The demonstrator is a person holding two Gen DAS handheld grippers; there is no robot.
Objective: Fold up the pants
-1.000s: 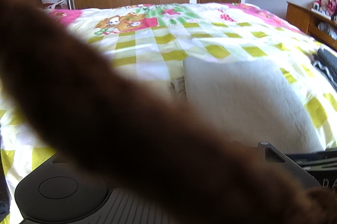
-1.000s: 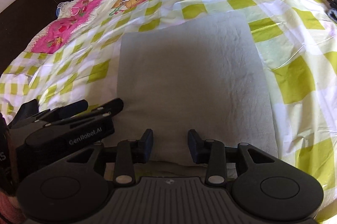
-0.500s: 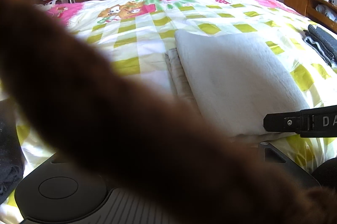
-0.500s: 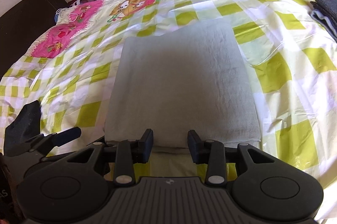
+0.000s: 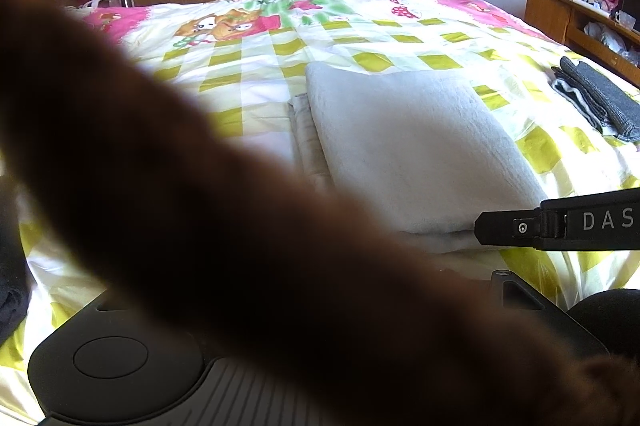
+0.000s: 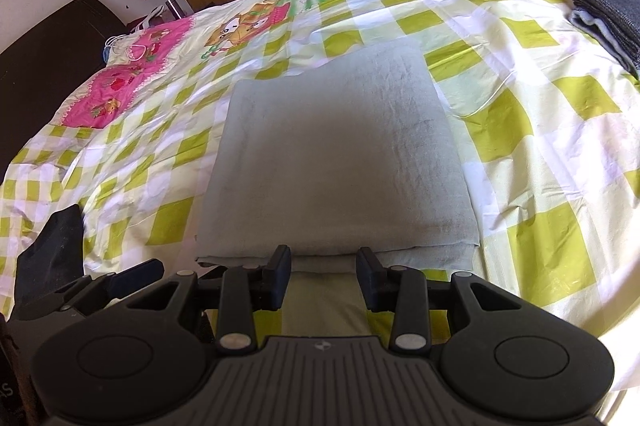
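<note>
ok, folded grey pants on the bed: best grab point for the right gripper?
Near edge of the folded grey pants, straight ahead of the open right gripper. The layers stack there as a thick lip above the bedspread; come in low from the near side.

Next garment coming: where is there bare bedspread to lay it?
Bare bedspread lies between the folded pale pants and the dark folded stack, and beyond the pants toward the cartoon print. The near left is crowded: left gripper, dark cloth.
</note>
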